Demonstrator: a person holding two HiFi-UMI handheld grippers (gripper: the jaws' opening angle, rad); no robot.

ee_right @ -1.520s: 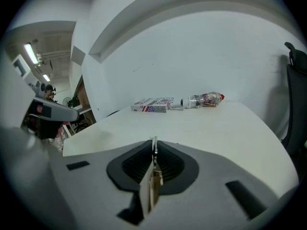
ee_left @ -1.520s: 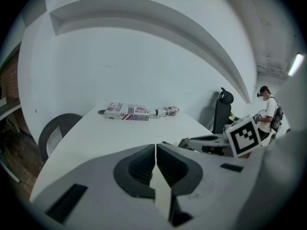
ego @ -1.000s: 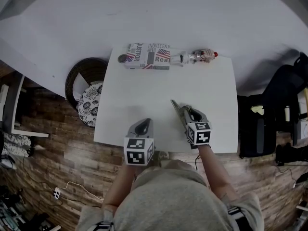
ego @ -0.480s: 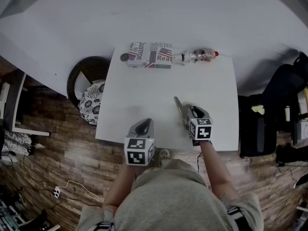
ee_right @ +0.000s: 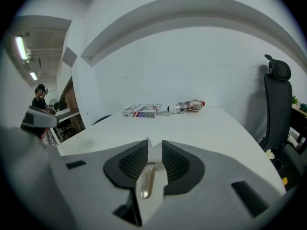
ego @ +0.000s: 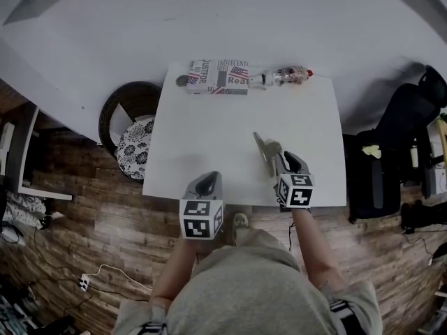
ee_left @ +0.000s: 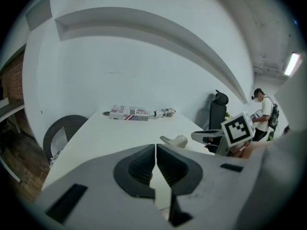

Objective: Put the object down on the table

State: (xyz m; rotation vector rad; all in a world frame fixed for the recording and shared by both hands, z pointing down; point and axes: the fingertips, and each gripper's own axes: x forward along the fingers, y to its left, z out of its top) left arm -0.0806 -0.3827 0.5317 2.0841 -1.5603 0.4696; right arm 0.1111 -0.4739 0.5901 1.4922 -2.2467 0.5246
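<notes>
My right gripper point(ego: 277, 158) hovers over the front right part of the white table point(ego: 209, 131). It is shut on a flat pale tool with a metal handle point(ego: 262, 147), whose blade sticks out toward the table's middle. In the right gripper view the tool point(ee_right: 148, 176) sits edge-on between the pads of that gripper point(ee_right: 154, 152). The left gripper view shows the tool point(ee_left: 175, 140) held above the tabletop. My left gripper point(ego: 208, 180) is at the front edge, left of the right one. It point(ee_left: 156, 159) is shut with nothing held.
A printed box point(ego: 218, 76), a plastic bottle point(ego: 283, 77) and a small dark round thing point(ego: 181, 81) lie along the table's far edge. A round wicker seat point(ego: 129, 135) stands left of the table. A black office chair point(ego: 398, 145) stands right.
The right gripper with the tool has drifted slightly right and toward the table's front edge. The left gripper has hardly moved. The head view has shifted a little.
</notes>
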